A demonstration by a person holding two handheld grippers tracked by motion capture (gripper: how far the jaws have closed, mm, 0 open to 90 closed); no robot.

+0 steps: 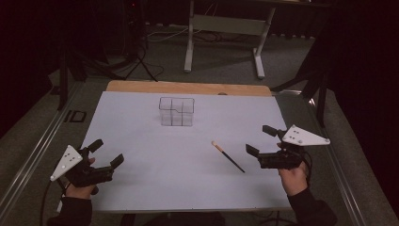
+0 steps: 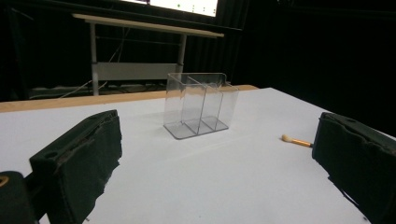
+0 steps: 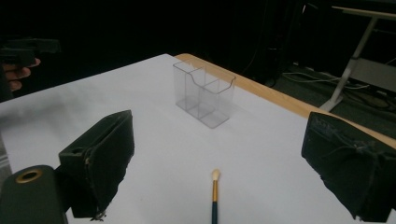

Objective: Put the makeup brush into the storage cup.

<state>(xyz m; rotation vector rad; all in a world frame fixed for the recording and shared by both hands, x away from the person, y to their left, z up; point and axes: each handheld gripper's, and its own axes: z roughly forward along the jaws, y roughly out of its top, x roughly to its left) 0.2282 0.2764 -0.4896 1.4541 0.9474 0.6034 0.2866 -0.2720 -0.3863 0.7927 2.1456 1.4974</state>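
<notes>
on the white tabletop [image 1: 155, 183] a small brush [image 1: 227, 156] lies flat, its pale bristle tip pointing toward the far side and its dark handle running back toward the person's right. the right claw [image 1: 260, 141] hovers just beside the handle end, held in the person's right hand [image 1: 294, 176], its two black jaws spread wide apart with nothing between them. in the right gripper view the brush [image 3: 215, 193] lies on the sheet between the two open jaws, bristles away from the camera, not touched by either jaw.

the left claw [image 1: 107, 153] is well apart from the brush, near the left front edge of the sheet, held in the left hand [image 1: 81, 188]; its jaws are also wide apart and empty. in the left gripper view the brush tip [image 2: 295, 140] shows low at the right, close to the right jaw in the picture.

a clear plastic organiser [image 1: 176, 111] with upright dividers stands toward the far middle of the tabletop, apart from the brush and both claws. its compartments look empty. a bare wooden strip [image 1: 188, 87] of the tabletop shows beyond the white sheet.
</notes>
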